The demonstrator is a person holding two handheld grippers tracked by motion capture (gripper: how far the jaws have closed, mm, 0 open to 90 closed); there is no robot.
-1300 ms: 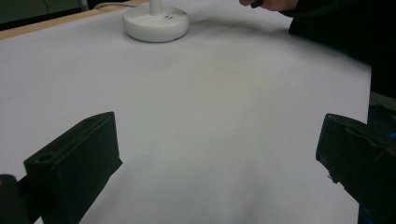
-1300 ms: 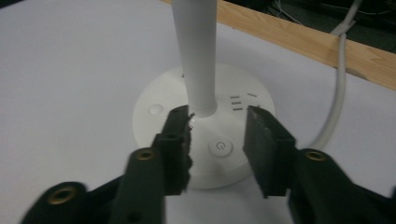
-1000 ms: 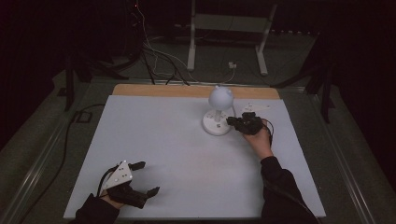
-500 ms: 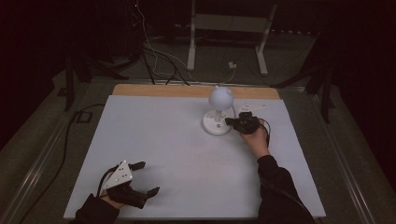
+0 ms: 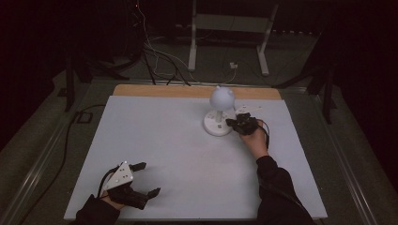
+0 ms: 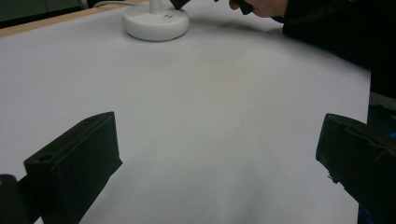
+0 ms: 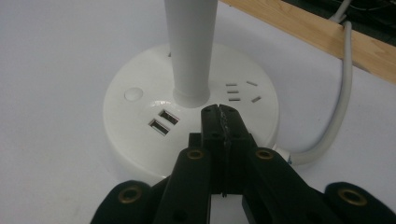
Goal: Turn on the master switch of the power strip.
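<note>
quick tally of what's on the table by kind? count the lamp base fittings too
Desk lamp: 1
Grippers: 2, left gripper and right gripper
USB ports on the lamp base: 2
Round button: 1
Power cable: 1
Total: 7

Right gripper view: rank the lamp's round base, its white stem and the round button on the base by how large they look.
1. Round base, the largest.
2. White stem, narrower, and cut off at the top of the frame.
3. Round button, by far the smallest.

The shut right hand-held gripper hides part of the base.
</note>
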